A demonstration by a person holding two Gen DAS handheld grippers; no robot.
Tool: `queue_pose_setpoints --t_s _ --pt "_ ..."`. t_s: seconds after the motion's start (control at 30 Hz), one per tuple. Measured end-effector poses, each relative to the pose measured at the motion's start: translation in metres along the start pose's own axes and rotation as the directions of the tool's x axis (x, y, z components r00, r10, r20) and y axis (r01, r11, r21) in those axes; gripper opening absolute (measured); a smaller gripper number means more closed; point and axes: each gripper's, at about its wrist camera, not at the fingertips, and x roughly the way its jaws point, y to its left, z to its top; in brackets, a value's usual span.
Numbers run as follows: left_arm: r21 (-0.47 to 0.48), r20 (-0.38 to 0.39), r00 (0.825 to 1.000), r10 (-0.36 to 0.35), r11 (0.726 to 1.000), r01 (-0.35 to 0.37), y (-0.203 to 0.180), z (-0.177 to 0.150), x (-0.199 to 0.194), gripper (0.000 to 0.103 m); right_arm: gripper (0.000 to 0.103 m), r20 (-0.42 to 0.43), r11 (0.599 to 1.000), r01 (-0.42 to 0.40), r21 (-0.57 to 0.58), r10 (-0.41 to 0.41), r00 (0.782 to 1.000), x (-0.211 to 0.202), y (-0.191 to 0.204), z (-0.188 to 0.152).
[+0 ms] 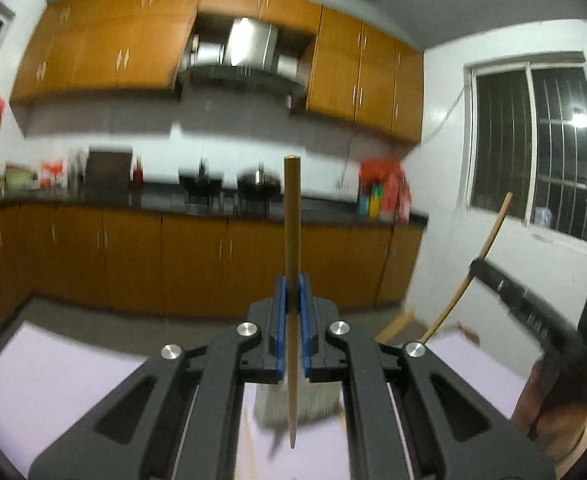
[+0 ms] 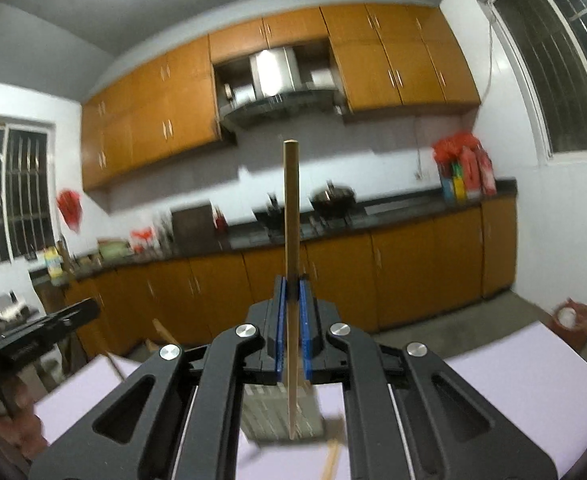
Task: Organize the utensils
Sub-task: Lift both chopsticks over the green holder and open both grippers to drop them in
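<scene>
Left wrist view: the left gripper (image 1: 292,300) has its fingers clamped mid-shaft on a chopstick (image 1: 292,216), held upright and clear of the grey holder (image 1: 317,402) on the table (image 1: 53,376), probably so the tip can drop in. Right wrist view: the right gripper (image 2: 292,304) clamps a second chopstick (image 2: 291,216) likewise, above that holder (image 2: 265,416).

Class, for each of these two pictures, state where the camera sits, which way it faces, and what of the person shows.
Left wrist view: on the left gripper, facing level at orange kitchen cabinets; it clamps a wooden chopstick; the right gripper shows right.
Right wrist view: on the right gripper, facing the same cabinets, clamping its own thin wooden stick; a hand shows lower left.
Shared: steel range hood, grey slotted utensil holder, pale purple tabletop.
</scene>
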Motion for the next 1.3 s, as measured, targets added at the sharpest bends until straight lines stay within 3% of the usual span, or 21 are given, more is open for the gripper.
queue_pose_setpoints --t_s 0.1,0.23,0.63,0.67,0.73,0.77,0.93,1.1,1.23,1.3 --pt "-0.003 0.085 0.996 0.024 1.000 -0.024 -0.011 0.018 0.020 0.007 0.007 0.044 1.000 0.010 -0.002 -0.010 0.999 0.023 0.006 0.003" --pt "-0.009 0.135 0.989 0.067 0.998 -0.066 -0.015 0.019 0.054 0.007 0.007 0.046 0.999 0.043 -0.019 -0.043 0.998 0.058 0.005 -0.010" --pt "-0.099 0.015 0.996 0.092 0.991 -0.090 0.014 -0.045 0.109 0.008 0.008 -0.076 0.999 0.036 -0.029 -0.039 0.996 0.080 0.001 -0.055" --pt "-0.096 0.022 0.995 0.098 0.991 -0.096 0.016 -0.045 0.106 0.011 0.010 -0.087 0.999 0.031 -0.029 -0.033 0.996 0.081 0.000 -0.054" --pt "-0.102 0.006 0.996 0.086 0.991 -0.085 0.018 -0.046 0.103 0.014 0.033 -0.096 0.999 0.029 -0.032 -0.032 0.995 0.077 0.002 -0.053" --pt "-0.101 0.007 0.996 0.088 0.991 -0.087 0.018 -0.044 0.100 0.016 0.038 -0.092 0.999 0.031 -0.033 -0.034 0.995 0.073 0.004 -0.051" --pt "-0.124 0.015 0.997 0.079 0.989 -0.076 0.022 -0.036 0.082 0.021 0.038 -0.077 0.999 0.026 -0.033 -0.029 0.997 0.061 0.004 -0.032" --pt "-0.160 0.027 0.998 0.061 0.986 -0.056 0.030 -0.026 0.044 0.029 0.038 -0.052 0.997 0.065 -0.032 -0.066 0.996 0.021 -0.003 -0.015" --pt "-0.160 -0.004 0.996 0.084 0.984 -0.084 0.046 -0.037 0.006 0.032 0.038 -0.115 0.994 0.110 -0.021 -0.111 0.987 -0.002 -0.020 -0.032" --pt "-0.152 -0.062 0.991 0.120 0.980 -0.128 0.059 -0.058 -0.010 0.033 0.038 -0.215 0.990 0.134 -0.036 -0.138 0.967 -0.004 -0.031 -0.057"
